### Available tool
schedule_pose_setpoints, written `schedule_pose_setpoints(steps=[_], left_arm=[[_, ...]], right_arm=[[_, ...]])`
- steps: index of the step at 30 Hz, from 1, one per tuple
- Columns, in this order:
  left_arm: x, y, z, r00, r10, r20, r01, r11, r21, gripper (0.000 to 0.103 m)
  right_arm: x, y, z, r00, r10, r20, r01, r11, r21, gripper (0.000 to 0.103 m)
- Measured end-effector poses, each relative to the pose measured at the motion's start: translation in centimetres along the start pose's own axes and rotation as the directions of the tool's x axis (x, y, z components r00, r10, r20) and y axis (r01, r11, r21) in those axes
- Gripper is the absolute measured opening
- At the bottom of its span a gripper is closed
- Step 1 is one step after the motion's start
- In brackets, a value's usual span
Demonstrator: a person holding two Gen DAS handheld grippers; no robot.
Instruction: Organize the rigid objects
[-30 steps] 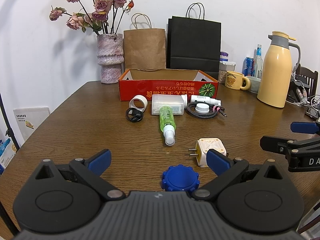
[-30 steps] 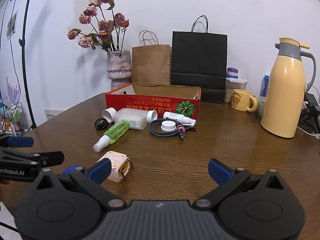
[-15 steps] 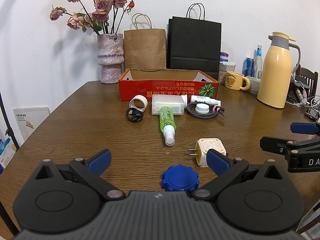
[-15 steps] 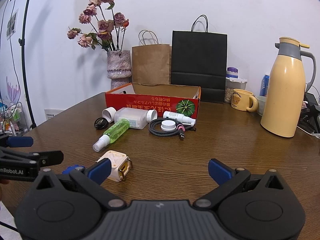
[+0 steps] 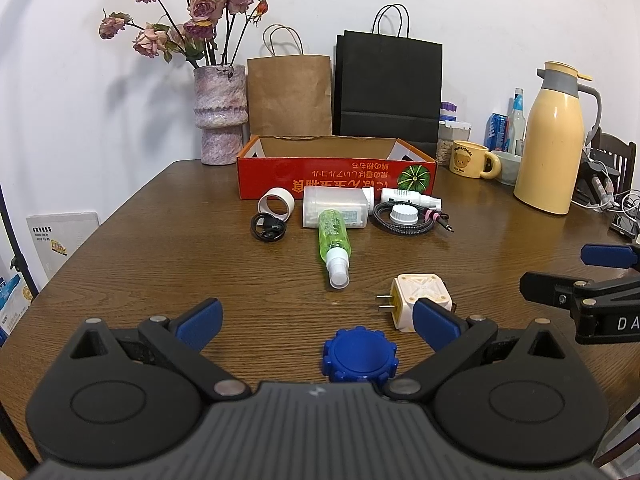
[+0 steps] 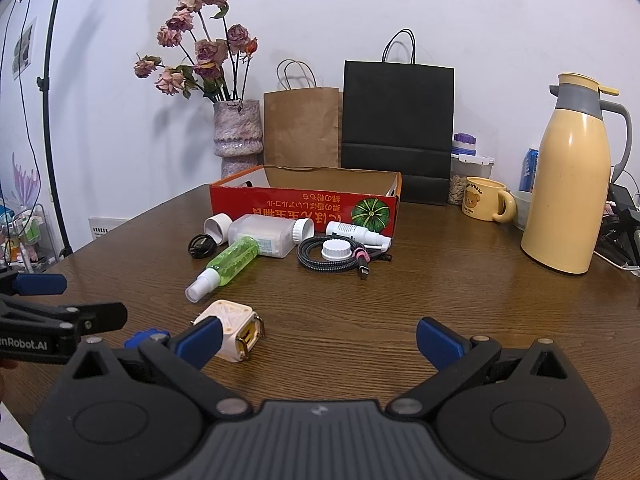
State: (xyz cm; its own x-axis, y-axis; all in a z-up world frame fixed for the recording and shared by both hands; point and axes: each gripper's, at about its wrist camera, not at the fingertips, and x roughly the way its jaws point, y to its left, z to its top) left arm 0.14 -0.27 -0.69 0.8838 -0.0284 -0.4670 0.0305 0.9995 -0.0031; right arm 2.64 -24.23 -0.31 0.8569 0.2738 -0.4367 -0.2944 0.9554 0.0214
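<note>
Left gripper [image 5: 316, 318]: jaws wide, empty.
Blue cap [image 5: 359, 355]: lower centre, between my left fingers, nearest.
Right gripper [image 6: 319, 338]: wide, empty.

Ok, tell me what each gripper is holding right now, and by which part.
Nothing is held. The left gripper and the right gripper are both open above the table, with nothing touching their fingers.

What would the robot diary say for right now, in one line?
left gripper: open, above blue cap | right gripper: open, empty | red box: looks empty | white plug: on table
</note>
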Motion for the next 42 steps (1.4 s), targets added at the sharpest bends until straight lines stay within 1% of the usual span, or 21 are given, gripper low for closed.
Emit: schedule_pose_setpoints(steps=[13, 19, 29, 33, 35, 36, 38, 39, 42], left_arm=[[0.5, -0.3, -0.2, 0.999, -0.021, -0.033, 0.021, 1.000, 0.002, 0.103], [1.3, -0.6, -0.5, 0.996, -0.041, -0.078, 0.041, 0.999, 0.007, 0.103], [3.8, -2.0, -1.4, 0.987, -0.042, -0.158, 0.049, 0.998, 0.036, 0.103], [4.5, -2.3, -1.5, 0.984, -0.046, -0.173, 0.054, 0.998, 0.038, 0.093], [4.8, -2.4, -1.5, 0.982, -0.046, -0.181, 0.054, 0.998, 0.038, 0.082], [5.0, -2.4, -1.5, 0.981, -0.048, -0.188, 0.055, 0.998, 0.033, 0.070], [5.0, -2.3, -1.7, 0.982, -0.042, -0.184, 0.049, 0.998, 0.033, 0.062], [5.0, -2.3, -1.6, 0.982, -0.043, -0.183, 0.050, 0.998, 0.032, 0.054], [4.9, -2.1, -1.6, 0.983, -0.056, -0.173, 0.060, 0.998, 0.020, 0.054]], right_arm=[[0.0, -0.2, -0.1, 1.000, -0.001, -0.002, 0.001, 1.000, 0.004, 0.103], [0.1, -0.5, -0.4, 1.000, -0.003, -0.006, 0.003, 1.000, 0.008, 0.103], [0.9, -0.7, -0.9, 1.000, -0.006, -0.031, 0.006, 1.000, 0.021, 0.103], [1.0, -0.9, -1.1, 0.999, -0.006, -0.036, 0.007, 1.000, 0.027, 0.103], [1.1, -1.0, -1.2, 0.999, -0.007, -0.039, 0.008, 0.999, 0.031, 0.103], [1.1, -1.0, -1.2, 0.999, -0.007, -0.040, 0.008, 0.999, 0.033, 0.103], [1.2, -1.1, -1.3, 0.999, -0.006, -0.044, 0.007, 0.999, 0.036, 0.103], [1.3, -1.1, -1.3, 0.999, -0.005, -0.046, 0.007, 0.999, 0.036, 0.103], [1.5, -1.0, -1.4, 0.999, -0.001, -0.051, 0.003, 0.999, 0.035, 0.103]])
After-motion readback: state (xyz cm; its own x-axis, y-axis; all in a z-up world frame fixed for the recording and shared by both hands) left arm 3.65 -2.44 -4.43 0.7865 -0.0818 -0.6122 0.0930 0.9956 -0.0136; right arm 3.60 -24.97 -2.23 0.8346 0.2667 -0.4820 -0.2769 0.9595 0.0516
